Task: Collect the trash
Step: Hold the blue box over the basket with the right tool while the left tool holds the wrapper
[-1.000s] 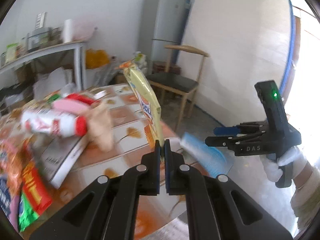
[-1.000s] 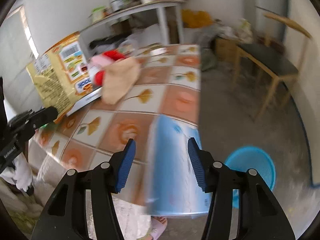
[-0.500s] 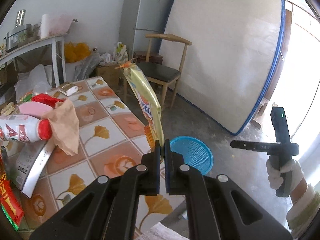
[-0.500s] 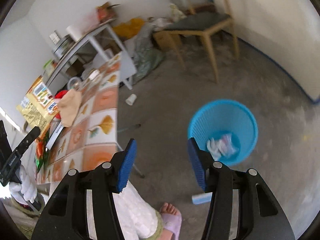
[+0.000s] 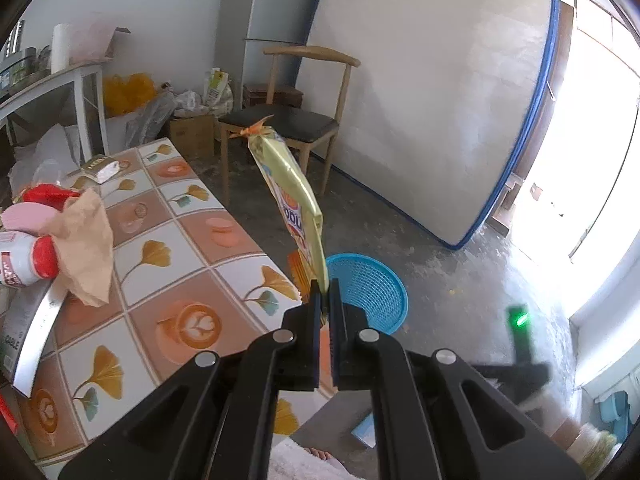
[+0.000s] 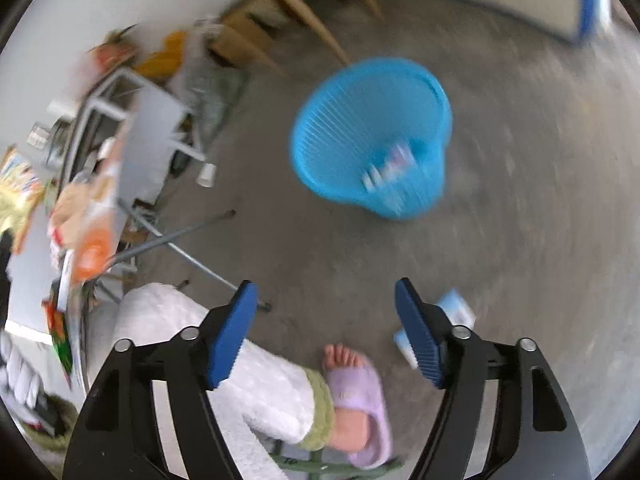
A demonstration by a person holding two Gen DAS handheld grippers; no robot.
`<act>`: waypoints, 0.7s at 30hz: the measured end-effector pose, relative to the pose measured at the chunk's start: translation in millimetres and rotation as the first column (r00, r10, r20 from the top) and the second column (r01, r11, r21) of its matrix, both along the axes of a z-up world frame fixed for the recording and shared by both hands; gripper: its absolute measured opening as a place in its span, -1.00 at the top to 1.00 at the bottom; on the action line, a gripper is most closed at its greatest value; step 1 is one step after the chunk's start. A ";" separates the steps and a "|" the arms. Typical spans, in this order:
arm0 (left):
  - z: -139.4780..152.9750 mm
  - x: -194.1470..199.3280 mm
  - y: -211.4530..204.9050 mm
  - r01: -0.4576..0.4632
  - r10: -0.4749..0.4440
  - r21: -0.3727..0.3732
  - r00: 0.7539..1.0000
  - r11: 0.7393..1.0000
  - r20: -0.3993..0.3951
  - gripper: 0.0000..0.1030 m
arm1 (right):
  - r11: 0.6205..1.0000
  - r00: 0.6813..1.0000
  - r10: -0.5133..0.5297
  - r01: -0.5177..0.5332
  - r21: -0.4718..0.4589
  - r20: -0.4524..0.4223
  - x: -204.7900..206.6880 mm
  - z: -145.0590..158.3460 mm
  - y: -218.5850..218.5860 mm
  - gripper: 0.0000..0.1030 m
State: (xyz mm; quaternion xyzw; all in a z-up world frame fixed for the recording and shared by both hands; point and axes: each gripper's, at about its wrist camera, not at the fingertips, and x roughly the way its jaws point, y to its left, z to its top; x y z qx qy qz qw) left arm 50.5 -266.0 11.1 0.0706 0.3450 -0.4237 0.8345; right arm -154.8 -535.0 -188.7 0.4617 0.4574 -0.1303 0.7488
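Note:
My left gripper (image 5: 327, 285) is shut on the bottom edge of a yellow snack bag (image 5: 291, 196), which stands up from the jaws past the table's corner. Behind the bag, a blue mesh basket (image 5: 370, 292) sits on the floor. The right wrist view is blurred: my right gripper (image 6: 325, 312) points down at the floor, its jaws opening with nothing between them. The blue basket (image 6: 372, 132) lies beyond it with some wrappers (image 6: 390, 168) inside. A light blue pack (image 6: 454, 312) lies on the floor by the right finger.
A tiled table (image 5: 168, 280) at left carries a brown paper bag (image 5: 86, 244), a red-capped bottle (image 5: 24, 258) and a box (image 5: 28, 340). A wooden chair (image 5: 292, 120) and a leaning mattress (image 5: 432, 92) stand behind. A person's white trouser leg (image 6: 224, 364) and slippered foot (image 6: 356, 392) are below the right gripper.
The right gripper let go of the light blue pack, swung down over the floor and rolled, and its jaws widened. The left gripper carried the snack bag toward the basket side.

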 end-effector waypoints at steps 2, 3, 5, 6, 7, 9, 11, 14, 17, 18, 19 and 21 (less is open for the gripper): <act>-3.1 -0.3 -3.1 0.006 -0.006 0.002 1.000 1.000 -0.008 0.94 | 0.991 0.992 -0.086 0.094 0.097 -0.088 -7.9 -44.7 2.5 -0.44; -4.5 -0.7 -5.0 0.010 -0.010 0.002 1.000 1.000 -0.014 0.94 | 0.978 0.981 -0.132 0.152 0.144 -0.144 -11.9 -71.5 4.5 -0.45; -6.2 -0.3 -6.6 0.014 -0.014 0.007 1.000 1.000 -0.019 0.94 | 0.947 0.944 -0.200 0.255 0.194 -0.264 -15.8 -116.7 8.7 -0.45; -7.4 0.2 -7.6 0.016 -0.016 0.010 1.000 1.000 -0.022 0.94 | 0.935 0.930 -0.220 0.288 0.209 -0.296 -17.2 -131.6 10.2 -0.45; -7.8 0.8 -7.6 0.016 -0.016 0.012 1.000 1.000 -0.023 0.94 | 0.909 0.903 -0.253 0.344 0.234 -0.347 -18.4 -155.8 11.6 -0.45; -8.4 3.5 -7.4 0.014 -0.013 0.019 1.000 1.000 -0.022 0.94 | 0.871 0.866 -0.295 0.418 0.260 -0.405 -20.5 -184.7 11.6 -0.45; -8.3 7.1 -5.8 0.009 -0.008 0.023 1.000 1.000 -0.023 0.94 | 0.826 0.824 -0.329 0.488 0.283 -0.461 -18.0 -213.1 11.5 -0.45; -8.4 10.9 -4.1 -0.006 0.006 0.025 1.000 1.000 -0.027 0.94 | 0.784 0.778 -0.362 0.552 0.284 -0.513 -12.7 -240.3 10.4 -0.45; -9.6 14.7 -3.8 -0.016 0.017 0.028 0.999 0.999 -0.036 0.94 | 0.740 0.722 -0.394 0.616 0.270 -0.568 -12.2 -257.9 8.4 -0.45; -9.9 15.3 -4.0 -0.017 0.018 0.028 0.999 0.999 -0.037 0.94 | 0.736 0.713 -0.397 0.624 0.263 -0.578 -13.3 -259.0 8.4 -0.45; -10.3 16.8 -4.4 -0.019 0.020 0.029 0.999 0.999 -0.040 0.94 | 0.737 0.698 -0.402 0.631 0.244 -0.592 -12.7 -261.1 7.2 -0.45; -11.4 18.9 -5.2 -0.020 0.021 0.029 0.999 0.999 -0.048 0.94 | 0.734 0.680 -0.405 0.641 0.226 -0.611 -11.1 -266.6 4.9 -0.45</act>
